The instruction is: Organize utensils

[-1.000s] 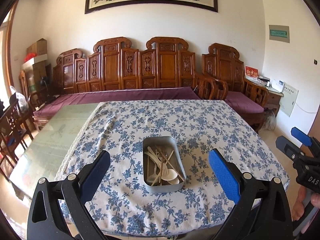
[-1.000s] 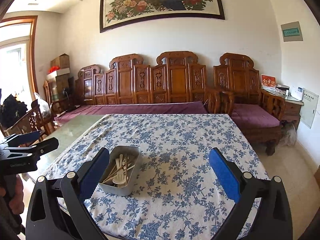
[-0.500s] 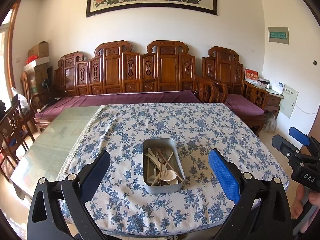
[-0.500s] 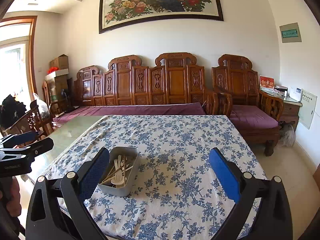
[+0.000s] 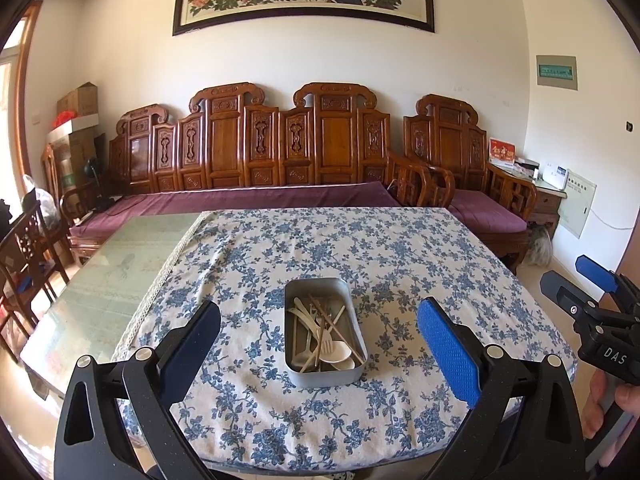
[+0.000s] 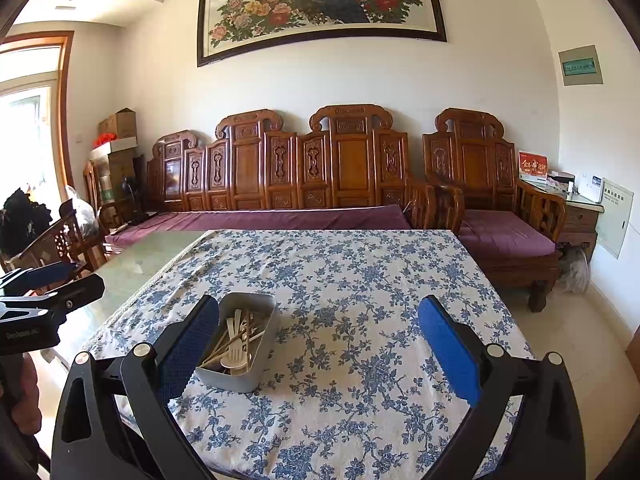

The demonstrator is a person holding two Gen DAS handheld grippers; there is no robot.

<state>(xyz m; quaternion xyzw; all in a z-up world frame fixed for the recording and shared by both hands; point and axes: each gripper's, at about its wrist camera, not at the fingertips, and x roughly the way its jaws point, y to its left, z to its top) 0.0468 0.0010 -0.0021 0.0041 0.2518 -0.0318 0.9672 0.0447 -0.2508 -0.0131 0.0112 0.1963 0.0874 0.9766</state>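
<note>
On the counter (image 5: 400, 248), under a blue-flowered cloth (image 5: 280, 412), a grey metal tin (image 5: 294, 376) sat near the front edge, and all the utensils (image 5: 320, 332) in view lay inside it: pale spoons, a fork, and thin wooden chopsticks crossed in a loose heap. Nothing lay loose on the cloth.

Left tongs (image 5: 318, 340) hung back from the counter's edge with their blue pads spread wide, gripping nothing, the tin framed between them. Right tongs (image 6: 319, 344) were likewise wide open and empty, the tin just inside their left pad (image 6: 188, 344) in the right wrist view.

That layout fitted two readings: utensils gathered into the tin as the finished job, or a jumble waiting to be sorted out of it. The pictures did not settle which. If any piece were to be lifted, it would pay to come down from above on a single handle where it stood clear of the others, since the chopsticks lay across the spoons and would likely drag neighbours along; the light tin would probably slide unless the other tongs steadied its wall.

How many pieces lay in the heap was hard to count, and the lower ones were covered. Each view cut the opposite tongs off at the frame's edge, with only part of a hand showing.
</note>
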